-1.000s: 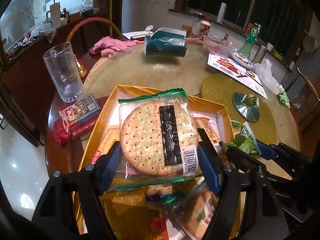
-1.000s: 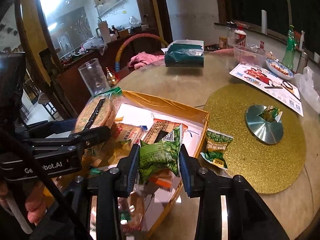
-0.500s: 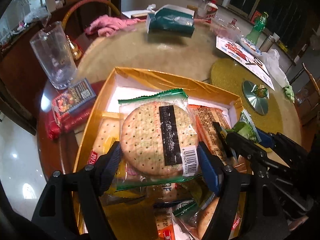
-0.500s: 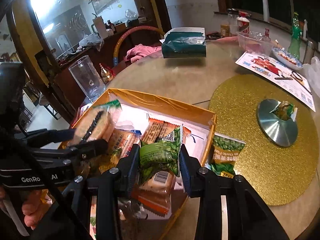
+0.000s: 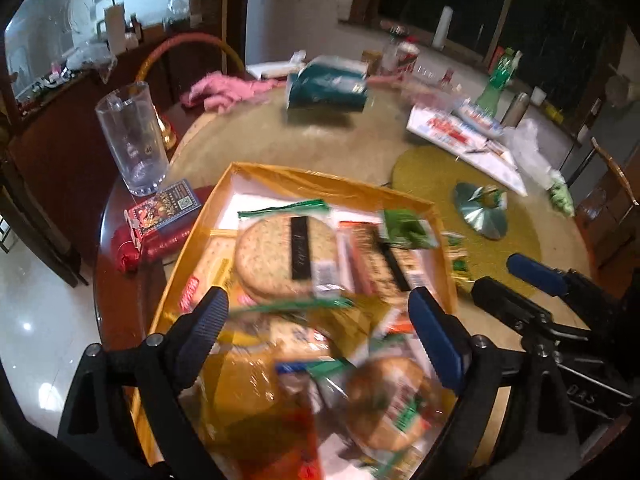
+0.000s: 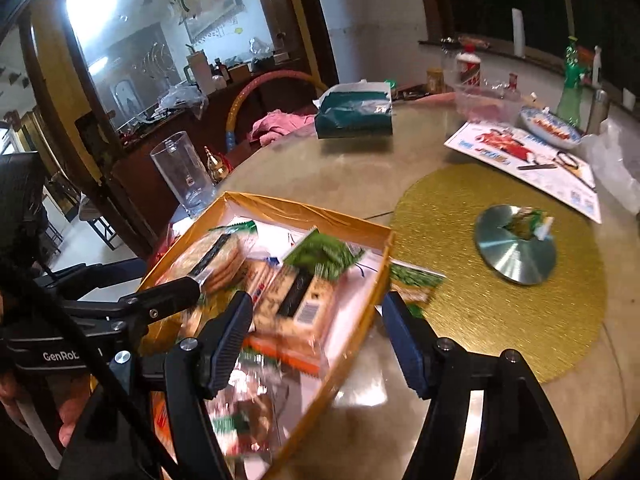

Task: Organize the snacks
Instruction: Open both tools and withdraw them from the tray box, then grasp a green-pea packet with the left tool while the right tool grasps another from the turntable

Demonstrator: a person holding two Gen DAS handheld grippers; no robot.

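Note:
A yellow box (image 5: 320,178) (image 6: 304,208) on the round table holds several snack packs. The round cracker pack (image 5: 286,256) lies in it, just past my left gripper (image 5: 316,304). That gripper's jaws are opening and its pads do not touch the pack. My right gripper (image 6: 318,304) hangs over the box's right rim, its jaws also opening with nothing pressed between them. The small green snack pack (image 6: 320,254) (image 5: 406,228) sits tilted on the packs inside. Another green pack (image 6: 414,278) lies outside on the gold mat. The picture is blurred.
A glass mug (image 5: 132,140) and a red packet with a card box (image 5: 164,208) stand left of the box. A gold mat (image 6: 500,300) with a silver disc (image 6: 514,244) lies to its right. A teal tissue pack (image 5: 326,88), pink cloth (image 5: 224,92) and leaflet (image 6: 520,152) are farther back.
Both grippers have opened wide and drawn back a little. The cracker pack has left the left jaws and the green pack the right jaws; both now rest in the box.

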